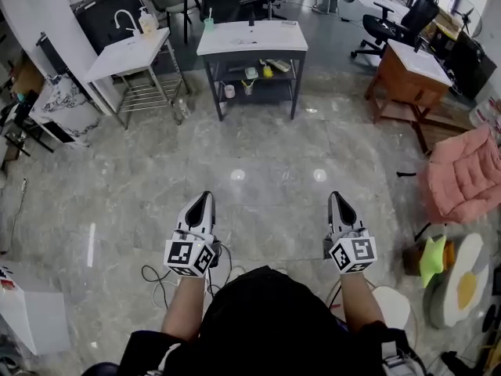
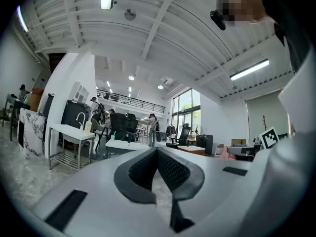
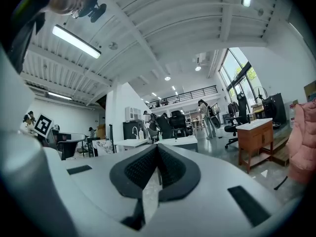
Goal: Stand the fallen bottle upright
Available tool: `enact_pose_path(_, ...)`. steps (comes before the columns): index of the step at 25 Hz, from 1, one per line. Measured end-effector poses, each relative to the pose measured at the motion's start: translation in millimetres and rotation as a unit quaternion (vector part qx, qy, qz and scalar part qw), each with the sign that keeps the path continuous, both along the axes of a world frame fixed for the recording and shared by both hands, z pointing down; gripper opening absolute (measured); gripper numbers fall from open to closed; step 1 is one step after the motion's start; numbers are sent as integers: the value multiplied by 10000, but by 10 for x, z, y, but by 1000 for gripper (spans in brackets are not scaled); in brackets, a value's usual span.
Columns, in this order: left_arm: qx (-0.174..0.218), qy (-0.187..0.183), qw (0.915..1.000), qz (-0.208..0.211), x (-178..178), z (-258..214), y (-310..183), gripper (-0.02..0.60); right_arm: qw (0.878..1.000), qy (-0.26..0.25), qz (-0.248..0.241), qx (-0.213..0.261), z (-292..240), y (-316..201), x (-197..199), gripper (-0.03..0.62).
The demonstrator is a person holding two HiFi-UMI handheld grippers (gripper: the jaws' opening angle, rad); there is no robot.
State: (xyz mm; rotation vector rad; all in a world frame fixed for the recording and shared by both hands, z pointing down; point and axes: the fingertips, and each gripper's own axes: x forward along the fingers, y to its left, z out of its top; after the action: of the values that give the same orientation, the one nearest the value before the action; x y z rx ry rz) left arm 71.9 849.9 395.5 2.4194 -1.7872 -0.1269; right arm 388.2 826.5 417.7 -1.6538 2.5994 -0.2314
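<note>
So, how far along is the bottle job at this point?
Done: nothing visible. In hand: nothing; the left gripper and right gripper are both shut and empty, held level over the marble floor, well short of the grey table and the white table. Left: everything, namely finding the fallen bottle, which I cannot pick out from here, gripping it and standing it up.

- Head view: high up, looking steeply down the marble floor (image 1: pixel 258 155); white worktop (image 1: pixel 250 37) far off.
- Left gripper view: low, level, along left tongs (image 2: pixel 157 150), facing that worktop.
- Right gripper view: likewise along right tongs (image 3: pixel 157 147); both share worktop, wooden desk (image 3: pixel 254 127).
</note>
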Motion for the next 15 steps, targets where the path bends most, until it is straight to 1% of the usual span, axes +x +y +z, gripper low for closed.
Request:
enact_pose_path(2, 34, 47, 10000, 46, 61, -23, -11, 17, 10000, -67, -20, 33, -27, -15, 44, 28)
enact_pose_path(5, 205, 205, 9991, 294, 199, -81, -14, 18, 9994, -309, -154, 81, -57, -22, 98, 32)
enact_pose_path(6, 247, 199, 9991, 284, 215, -93, -17, 19, 9992, -331, -197, 111, -60, -20, 97, 48)
enact_pose_path(7, 257, 131, 9994, 178, 209, -92, -21, 21, 9992, -293, -223, 141, -56, -16, 90, 115)
enact_pose_path(8, 226, 34, 9997, 20, 200, -73, -31, 65, 9993, -227, -230, 160, -48, -11, 91, 210)
enact_pose_path(9, 162, -36, 9998, -125, 210, -44, -46, 180, 9995, -172, -211, 170, -41, -3, 118, 269)
enact_pose_path(10, 98, -55, 9997, -221, 248, -17, -64, 252, 9996, -145, -167, 182, -41, 6, 176, 280)
enact_pose_path(13, 59, -29, 9996, -268, 440, -19, -103, 275, 9996, -188, -80, 200, -74, 13, 387, 287)
enact_pose_path(15, 41, -35, 9997, -244, 516, -39, -89, 289, 9996, -184, -127, 191, -88, 6, 444, 287)
